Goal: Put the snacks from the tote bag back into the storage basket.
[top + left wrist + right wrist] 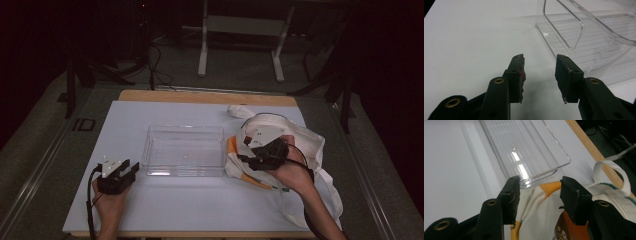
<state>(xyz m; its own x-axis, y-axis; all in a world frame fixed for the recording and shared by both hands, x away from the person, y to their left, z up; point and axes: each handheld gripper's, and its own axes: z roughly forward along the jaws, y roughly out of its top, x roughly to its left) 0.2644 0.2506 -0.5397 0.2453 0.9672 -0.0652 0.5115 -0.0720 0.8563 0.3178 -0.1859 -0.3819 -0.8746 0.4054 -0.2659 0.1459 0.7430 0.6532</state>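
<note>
The left gripper rests on the white table at about 9 o'clock of the clear bin, jaws open and empty, bare table all round. The right gripper hangs over the cloth bag at the bin's 3 o'clock edge, jaws apart with bag cloth below them, pads not pressing. The bag touches the bin's short wall

Left tool rests level, jaws apart; right tool points left, jaws parted.
</note>
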